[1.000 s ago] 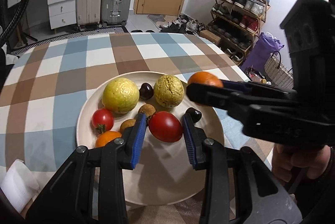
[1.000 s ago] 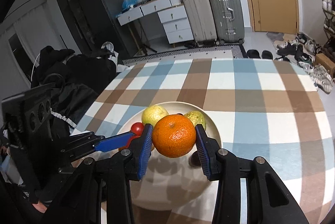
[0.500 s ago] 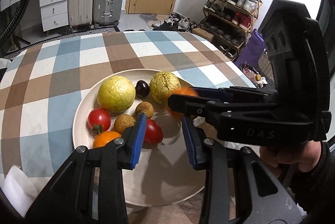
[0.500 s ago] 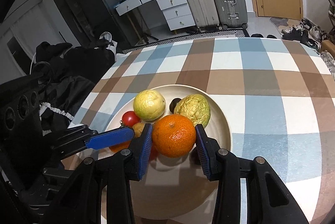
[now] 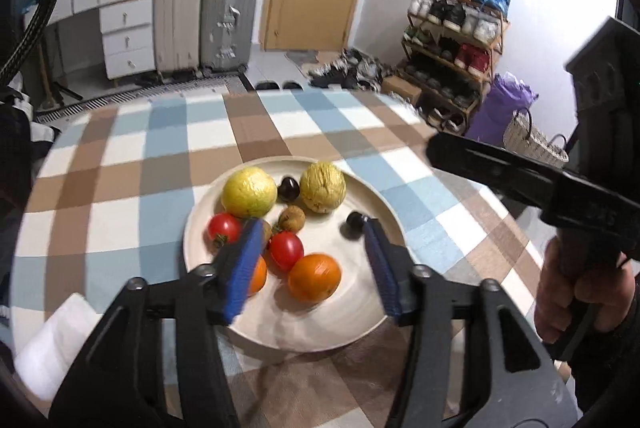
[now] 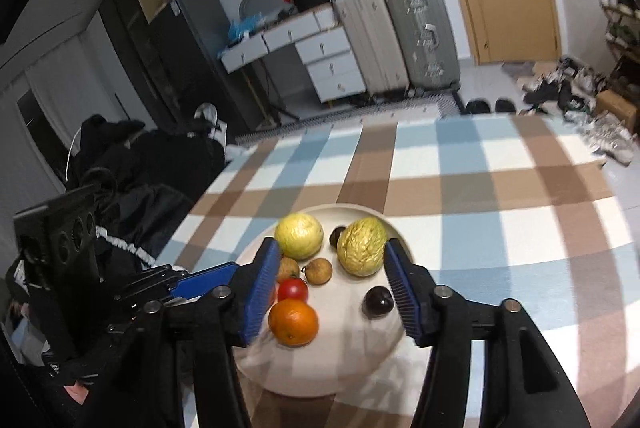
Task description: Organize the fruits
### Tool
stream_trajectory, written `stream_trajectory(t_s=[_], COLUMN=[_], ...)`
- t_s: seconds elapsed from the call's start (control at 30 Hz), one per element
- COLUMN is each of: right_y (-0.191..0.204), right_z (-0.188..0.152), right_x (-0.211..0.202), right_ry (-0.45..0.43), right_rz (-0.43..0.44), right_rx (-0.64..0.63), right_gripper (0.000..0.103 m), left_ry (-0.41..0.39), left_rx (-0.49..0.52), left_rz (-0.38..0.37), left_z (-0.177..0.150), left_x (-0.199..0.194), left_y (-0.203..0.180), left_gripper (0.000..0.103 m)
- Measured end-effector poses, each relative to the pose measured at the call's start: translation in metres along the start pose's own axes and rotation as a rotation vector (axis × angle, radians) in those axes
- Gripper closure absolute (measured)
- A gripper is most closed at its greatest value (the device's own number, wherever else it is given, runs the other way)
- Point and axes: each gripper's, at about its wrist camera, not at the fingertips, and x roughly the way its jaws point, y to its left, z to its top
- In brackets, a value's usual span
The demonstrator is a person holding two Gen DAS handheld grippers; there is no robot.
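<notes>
Both of my jaws stand wide, holding nothing; the orange (image 6: 293, 321) rests near in the plate (image 6: 372, 356), just beside a tomato (image 6: 293, 289); round, firm and likely to roll, so I'd pinch it across its middle.

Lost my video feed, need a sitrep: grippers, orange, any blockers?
Right gripper open, empty. Left gripper open. Orange on plate, beside tomato. Nothing in the way.

Cream plate (image 5: 372, 312) on blue, brown and white checked tablecloth (image 5: 120, 164). Orange mandarin (image 5: 315, 277) at lower centre, red tomatoes (image 5: 285, 250), yellow wrinkled fruits (image 5: 249, 191) above. Blue pads (image 6: 262, 292) on black grippers.
</notes>
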Motion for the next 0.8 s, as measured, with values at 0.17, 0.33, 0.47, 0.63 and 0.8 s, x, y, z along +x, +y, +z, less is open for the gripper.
stream_trajectory(t_s=[0.17, 0.33, 0.47, 0.63, 0.8], right_y=[0.017, 0.04, 0.064, 0.093, 0.109], right_z=[0.0, -0.005, -0.013, -0.027, -0.041], right_x=[-0.045, -0.089, -0.128, -0.166, -0.195], right_ry=[-0.093, -0.213, -0.341, -0.469, -0.553], right_rz=[-0.016, -0.035, -0.066, -0.109, -0.134], right_rx=[-0.037, -0.087, -0.15, -0.253, -0.282], right_gripper=[0.031, 0.016, 0.004, 0.0, 0.0], left_ry=[-0.088, -0.226, -0.329, -0.433, -0.511], left_rx=[-0.019, -0.045, -0.028, 0.023, 0.032], left_rz=[0.05, 0.111, 0.145, 0.213, 0.22], left_z=[0.007, 0.01, 0.009, 0.004, -0.01], left_x=[-0.044, -0.097, -0.137, -0.181, -0.218], left_y=[-0.009, -0.017, -0.026, -0.041, -0.049], left_gripper=[0.019, 0.0, 0.0, 0.0, 0.0])
